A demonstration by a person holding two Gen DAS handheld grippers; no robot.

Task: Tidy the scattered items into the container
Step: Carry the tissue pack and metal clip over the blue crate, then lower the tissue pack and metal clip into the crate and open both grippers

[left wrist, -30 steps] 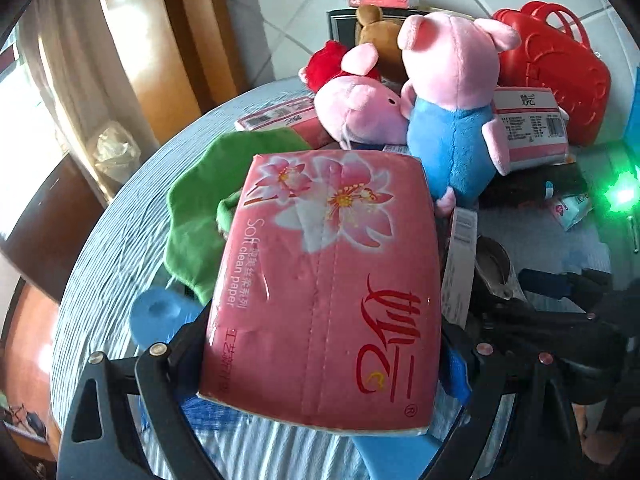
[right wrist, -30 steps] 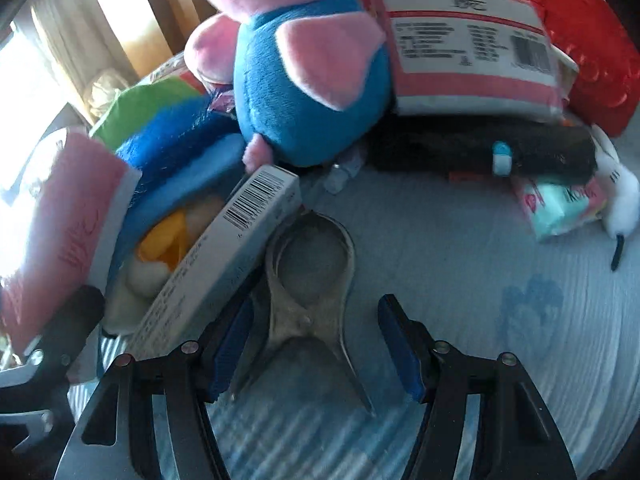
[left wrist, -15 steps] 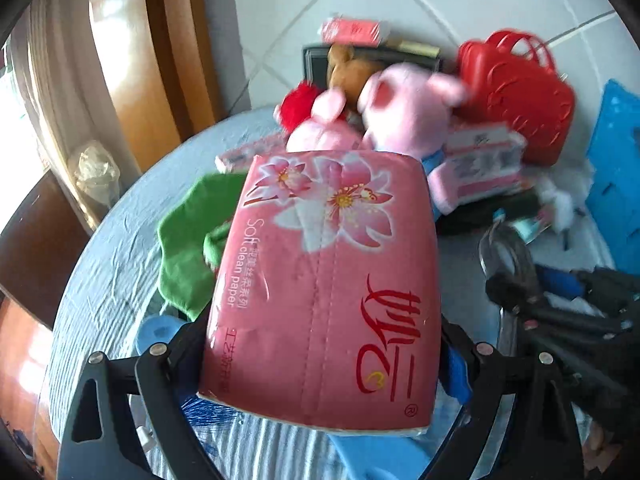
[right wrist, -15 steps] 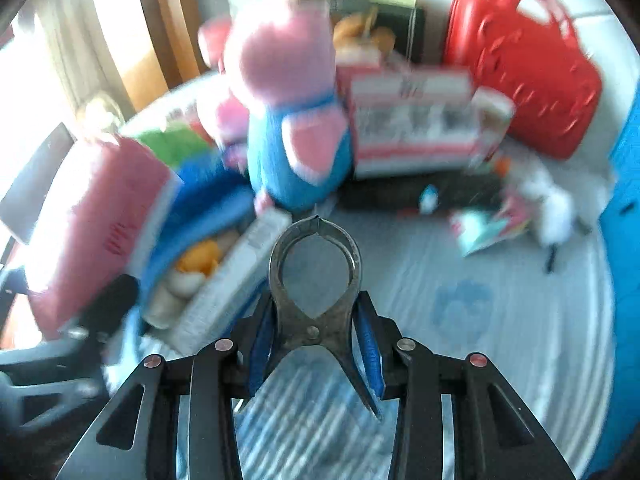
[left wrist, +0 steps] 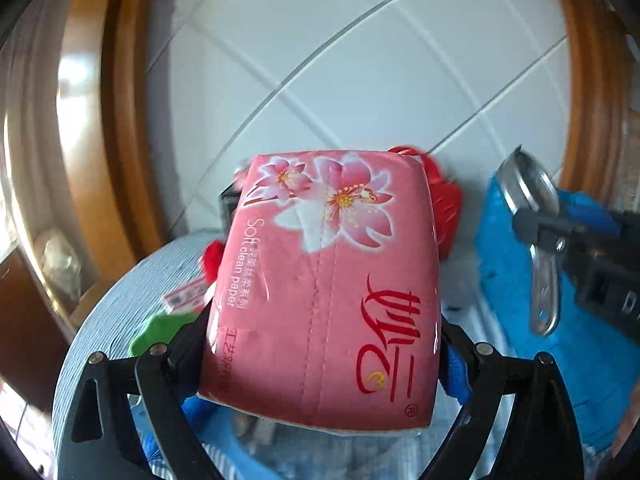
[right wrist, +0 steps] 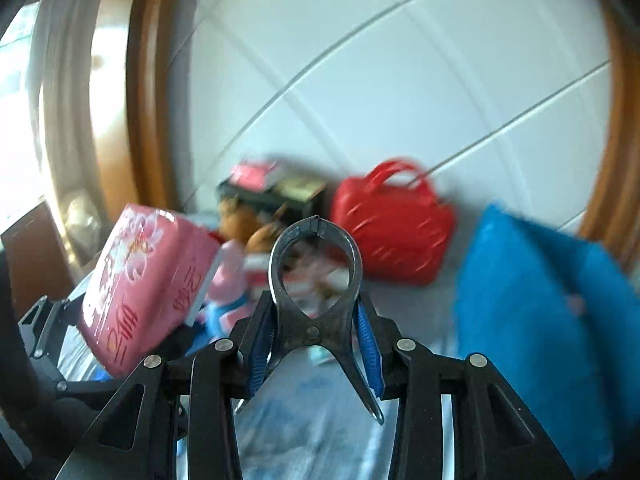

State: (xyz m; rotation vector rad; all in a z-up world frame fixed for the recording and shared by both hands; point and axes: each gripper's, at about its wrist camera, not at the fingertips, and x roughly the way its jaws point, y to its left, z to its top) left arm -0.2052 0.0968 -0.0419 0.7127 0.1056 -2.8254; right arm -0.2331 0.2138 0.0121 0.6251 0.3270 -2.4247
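Left tool (left wrist: 320, 364) is clamped on the pink tissue pack (left wrist: 324, 292), pads pressed on both long sides; pack is held clear above the bench (left wrist: 100, 320), w/ flower print facing up. In the right wrist view the same pack (right wrist: 140, 288) is seen at left, tilted.

Right tool (right wrist: 316, 344) is clenched on a metal clamp (right wrist: 316, 276), blue pads (right wrist: 366, 340) pressed vs. its waist, round end pointing fwd, handles trailing back; its jaws were closing within the last sec, clamp betw. them.

Blue container (right wrist: 540, 320) is seen at right, blurred. Red handbag (right wrist: 394, 232) sits by the tiled wall (right wrist: 380, 80); plush toys (right wrist: 236, 280) and boxes are beside it, too blurred for detail.
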